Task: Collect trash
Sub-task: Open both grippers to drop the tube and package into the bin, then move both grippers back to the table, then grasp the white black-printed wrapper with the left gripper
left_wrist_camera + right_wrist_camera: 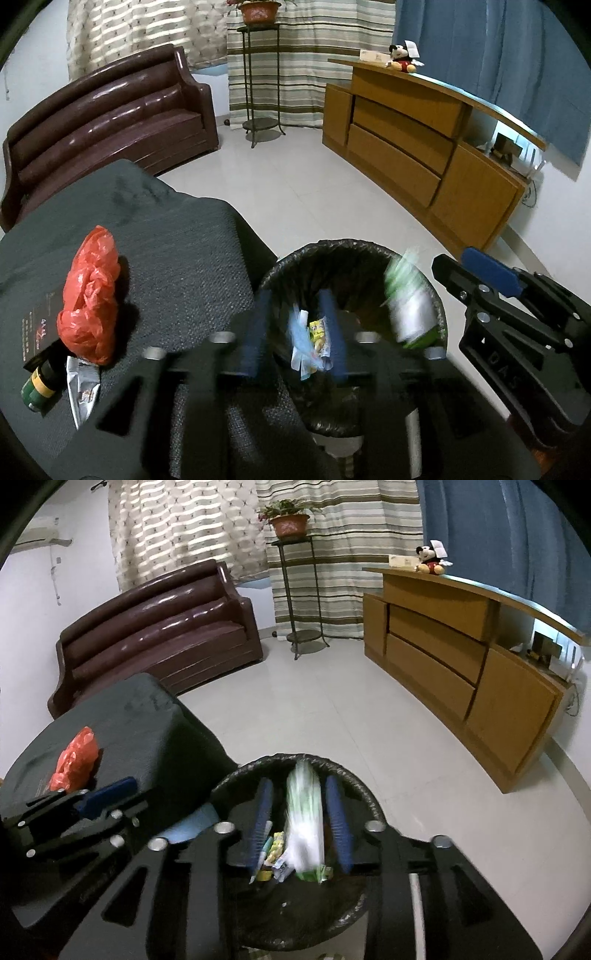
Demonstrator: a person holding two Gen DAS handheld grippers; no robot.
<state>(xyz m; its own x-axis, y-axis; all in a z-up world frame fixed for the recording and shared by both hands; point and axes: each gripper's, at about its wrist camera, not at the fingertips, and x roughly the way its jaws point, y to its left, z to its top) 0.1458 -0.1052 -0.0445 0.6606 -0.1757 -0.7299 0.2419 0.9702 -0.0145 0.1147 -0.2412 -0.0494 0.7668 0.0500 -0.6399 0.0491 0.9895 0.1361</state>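
Dark grey cloth-covered table point(177, 236): red plastic bag point(90, 295) crumpled near its left edge, a dark printed card point(38, 328) beside it, a green-labelled bottle point(37, 387) and a crinkled wrapper point(83, 387) toward the near edge.

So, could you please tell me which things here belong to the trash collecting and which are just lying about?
Job: bin, falling green-white wrapper, red bag, small bottle, crumpled wrapper.
Lying about: sofa, plant stand, cabinet, plush toy.
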